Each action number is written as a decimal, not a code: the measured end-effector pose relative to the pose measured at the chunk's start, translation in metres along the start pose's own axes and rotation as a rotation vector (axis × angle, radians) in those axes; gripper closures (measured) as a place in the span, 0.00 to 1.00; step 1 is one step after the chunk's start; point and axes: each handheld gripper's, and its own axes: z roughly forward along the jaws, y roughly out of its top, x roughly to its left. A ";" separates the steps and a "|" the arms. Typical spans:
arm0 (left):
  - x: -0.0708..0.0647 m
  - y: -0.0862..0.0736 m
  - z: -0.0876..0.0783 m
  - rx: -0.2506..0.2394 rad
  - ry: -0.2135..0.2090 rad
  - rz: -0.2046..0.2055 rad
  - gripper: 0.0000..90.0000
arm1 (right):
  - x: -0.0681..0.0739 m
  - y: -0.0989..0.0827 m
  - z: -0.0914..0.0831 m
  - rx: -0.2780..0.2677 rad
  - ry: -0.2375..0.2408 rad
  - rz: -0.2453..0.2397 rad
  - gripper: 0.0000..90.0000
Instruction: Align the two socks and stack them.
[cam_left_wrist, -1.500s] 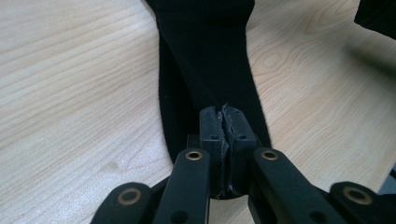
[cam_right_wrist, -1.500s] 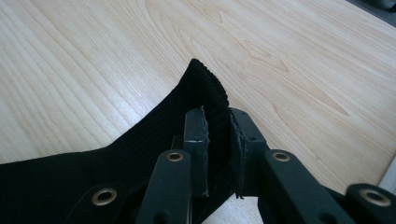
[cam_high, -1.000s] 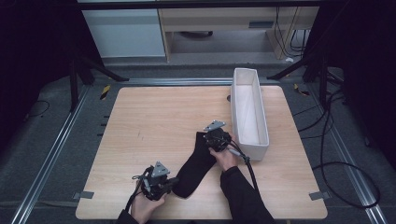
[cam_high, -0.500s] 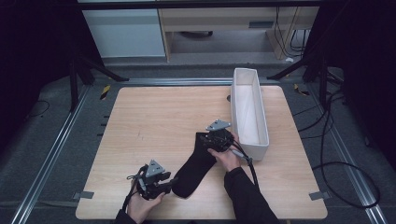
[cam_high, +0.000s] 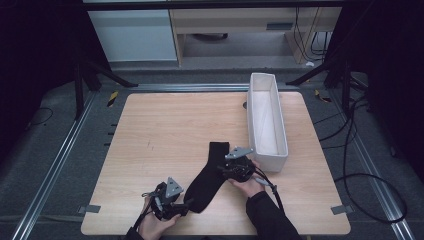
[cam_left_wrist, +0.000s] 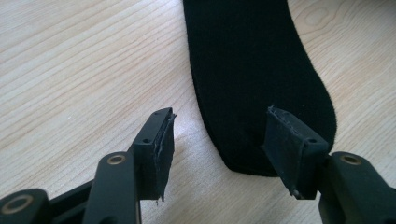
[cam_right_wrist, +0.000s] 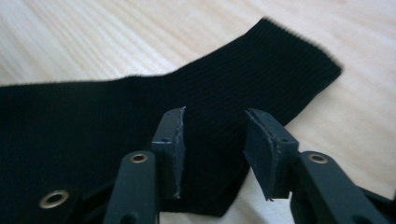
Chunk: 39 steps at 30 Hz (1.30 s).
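Right now a black sock (cam_high: 209, 175) is lying flat on the tabletop (cam_high: 165, 130), running from its toe at about seven o'clock of the board up to its ribbed cuff nearer the centre.

Starting at the left, the left claw (cam_high: 186, 205) is sitting at the sock's rounded toe end with its jaws standing apart; they have just been opening, and the toe (cam_left_wrist: 261, 149) is lying loose between them, one pad over the cloth and the other over bare wood. Nothing is being pinched there.

Moving right, the right claw (cam_high: 226, 171) is hanging over the cuff end, at three o'clock of the sock. Its jaws have just been closing but are parted, with the ribbed cuff (cam_right_wrist: 261, 79) lying ahead of and under them, flat and unpinched.

Farther right, at two o'clock, a white bin (cam_high: 267, 120) is standing empty on the tabletop.

To do this step well, I judge the right claw should be dropping low, catching both layers of the cuff edge squarely, then closing firmly before lifting.
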 end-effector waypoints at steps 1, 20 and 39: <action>0.000 0.000 0.000 -0.002 0.001 -0.001 0.46 | 0.001 -0.002 0.002 0.003 0.002 0.000 0.67; 0.021 -0.013 -0.012 0.016 0.095 0.013 0.44 | 0.023 0.004 0.022 -0.040 -0.017 0.006 0.67; 0.037 -0.013 -0.022 -0.034 0.085 -0.026 0.47 | -0.011 0.042 0.022 -0.139 -0.072 0.108 0.58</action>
